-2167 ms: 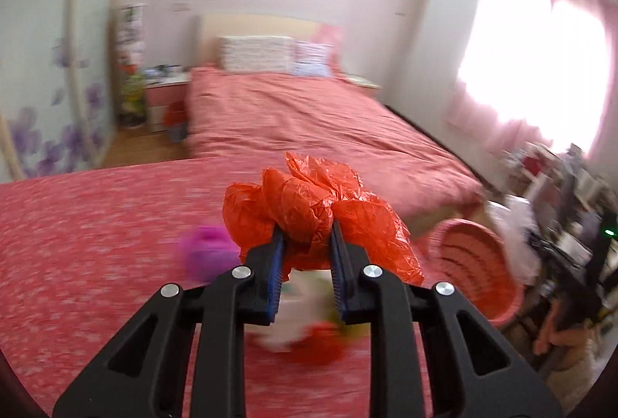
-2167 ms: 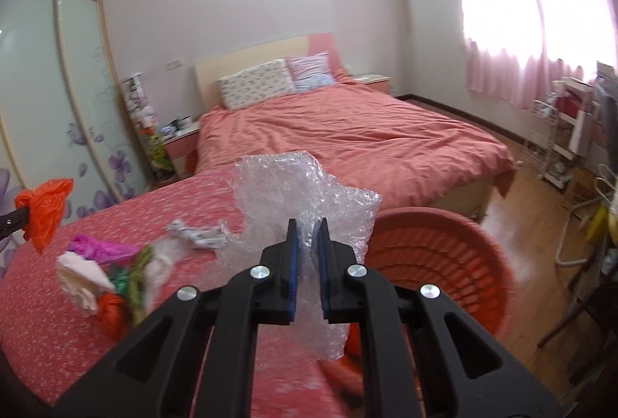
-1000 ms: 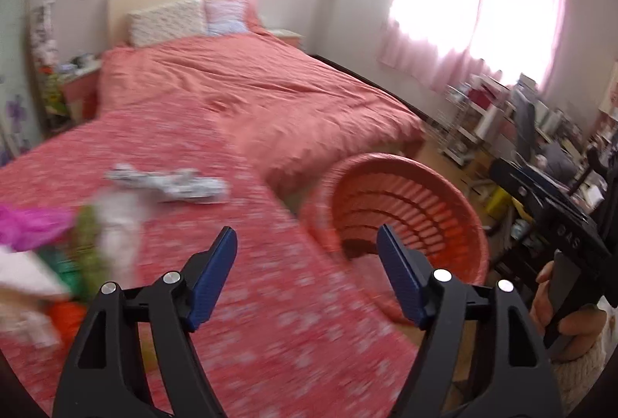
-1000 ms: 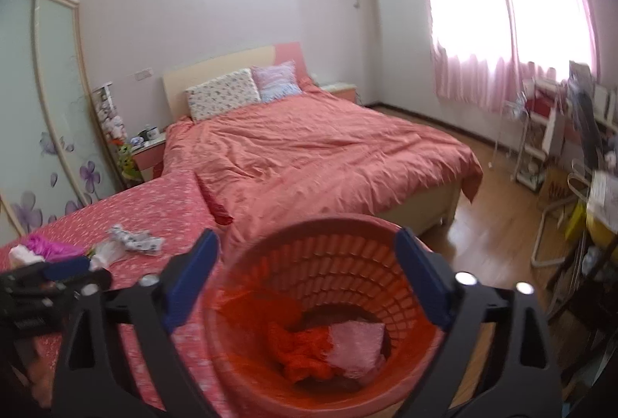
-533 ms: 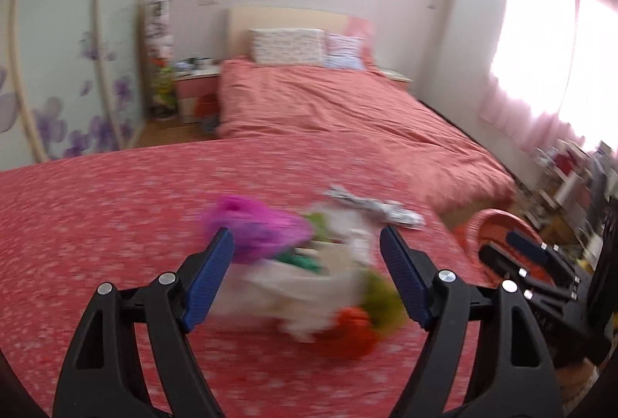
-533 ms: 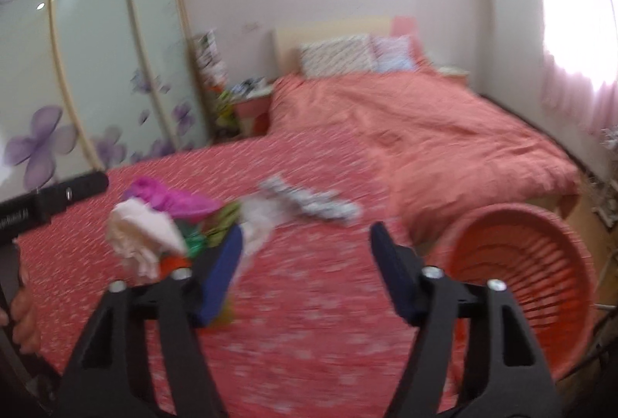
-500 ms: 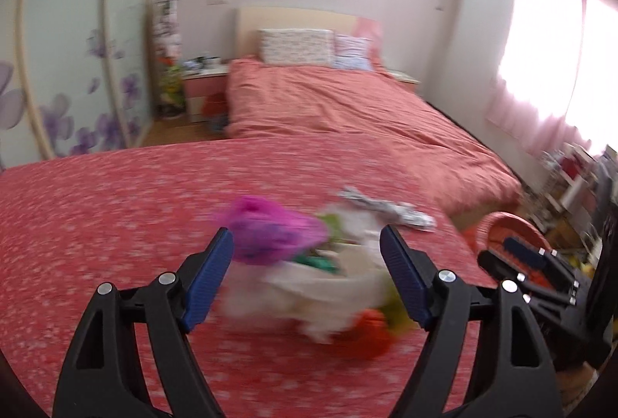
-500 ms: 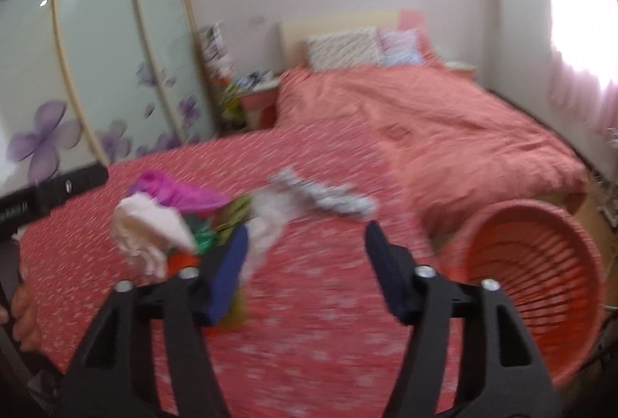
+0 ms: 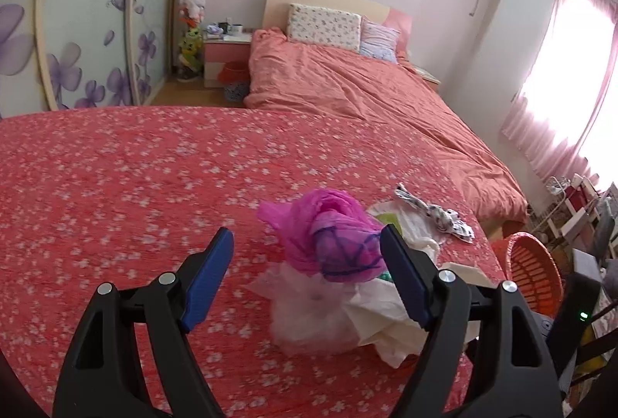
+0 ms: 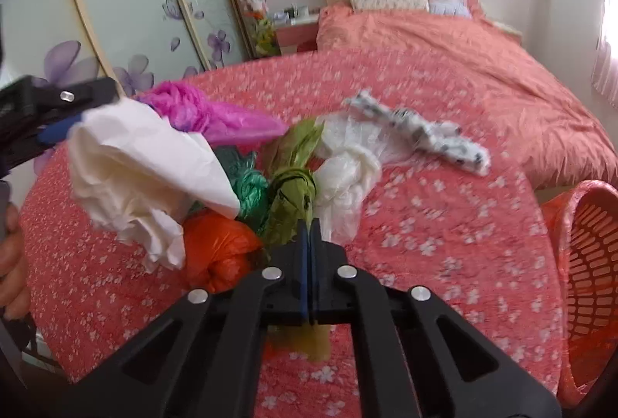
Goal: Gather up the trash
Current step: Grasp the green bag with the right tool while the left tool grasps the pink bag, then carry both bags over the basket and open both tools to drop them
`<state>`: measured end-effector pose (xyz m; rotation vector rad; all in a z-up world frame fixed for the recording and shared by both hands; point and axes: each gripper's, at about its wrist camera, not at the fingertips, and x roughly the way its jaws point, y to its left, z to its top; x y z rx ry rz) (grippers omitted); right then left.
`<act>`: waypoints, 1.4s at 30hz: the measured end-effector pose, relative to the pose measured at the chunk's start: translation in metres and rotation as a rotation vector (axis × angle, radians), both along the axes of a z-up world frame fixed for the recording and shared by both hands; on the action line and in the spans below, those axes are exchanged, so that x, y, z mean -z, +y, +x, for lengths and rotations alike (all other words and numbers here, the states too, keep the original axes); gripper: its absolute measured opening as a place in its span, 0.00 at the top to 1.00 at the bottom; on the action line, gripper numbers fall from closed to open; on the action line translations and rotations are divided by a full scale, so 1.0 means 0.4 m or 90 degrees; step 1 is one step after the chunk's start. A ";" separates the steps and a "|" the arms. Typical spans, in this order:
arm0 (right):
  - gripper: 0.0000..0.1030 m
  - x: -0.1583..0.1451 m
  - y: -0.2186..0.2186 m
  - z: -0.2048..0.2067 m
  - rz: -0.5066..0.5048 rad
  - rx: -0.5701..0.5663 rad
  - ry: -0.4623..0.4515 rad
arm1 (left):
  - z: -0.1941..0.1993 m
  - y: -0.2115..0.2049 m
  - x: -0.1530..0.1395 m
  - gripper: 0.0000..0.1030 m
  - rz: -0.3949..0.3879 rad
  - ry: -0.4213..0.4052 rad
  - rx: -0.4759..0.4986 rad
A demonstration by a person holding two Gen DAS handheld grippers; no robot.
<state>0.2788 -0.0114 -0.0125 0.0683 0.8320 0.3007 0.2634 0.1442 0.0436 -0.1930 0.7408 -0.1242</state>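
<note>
A pile of crumpled bags lies on the red flowered cloth [image 9: 116, 178]. My left gripper [image 9: 307, 263] is open just before a magenta bag [image 9: 332, 236] lying on a clear bag [image 9: 309, 310]. My right gripper [image 10: 309, 229] is shut on an olive-green bag [image 10: 293, 186] in the pile, beside an orange bag [image 10: 220, 244], a teal bag [image 10: 251, 186], white paper [image 10: 143, 167] and a white bag [image 10: 347, 167]. The orange basket [image 10: 587, 263] stands at the right, also in the left wrist view [image 9: 535, 271].
A black-and-white patterned wrapper [image 10: 425, 132] lies beyond the pile. A bed with a salmon duvet [image 9: 367, 101] stands behind. Flowered sliding wardrobe doors [image 9: 77, 32] at left. A nightstand [image 9: 228, 51] by the bed. Shelves and clutter [image 9: 579, 209] at right.
Both grippers dropped their earlier bags in the basket and swung back to the pile. My right gripper has closed on the olive-green bag. My left gripper stays open, nearer the magenta bag.
</note>
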 end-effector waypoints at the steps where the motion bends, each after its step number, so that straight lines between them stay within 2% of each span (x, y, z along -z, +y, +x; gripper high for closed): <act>1: 0.98 -0.017 -0.012 -0.015 0.003 0.010 -0.017 | 0.003 -0.006 0.003 0.25 -0.001 0.001 0.005; 7: 0.98 -0.107 -0.101 -0.064 0.030 0.063 -0.086 | 0.028 -0.053 0.023 0.25 0.018 0.018 0.025; 13: 0.98 -0.135 -0.169 -0.073 0.035 0.092 -0.099 | 0.054 -0.073 0.069 0.26 0.025 0.062 0.026; 14: 0.98 -0.135 -0.173 -0.071 0.034 0.094 -0.099 | 0.055 -0.071 0.080 0.36 0.014 0.070 0.031; 15: 0.98 -0.135 -0.177 -0.072 0.033 0.097 -0.099 | 0.055 -0.069 0.087 0.51 0.009 0.075 0.035; 17: 0.98 -0.133 -0.188 -0.072 0.033 0.101 -0.098 | 0.052 -0.070 0.094 0.63 -0.001 0.080 0.041; 21: 0.98 -0.139 -0.206 -0.084 0.033 0.111 -0.104 | 0.034 -0.053 0.068 0.71 -0.013 0.048 0.030; 30: 0.98 -0.189 -0.284 -0.118 0.038 0.149 -0.139 | -0.017 -0.088 -0.064 0.72 -0.016 -0.034 0.045; 35: 0.98 -0.218 -0.362 -0.154 0.030 0.189 -0.164 | -0.046 -0.190 -0.104 0.72 -0.026 -0.052 0.094; 42: 0.98 -0.232 -0.507 -0.210 0.020 0.262 -0.185 | -0.072 -0.369 -0.106 0.72 -0.037 -0.060 0.188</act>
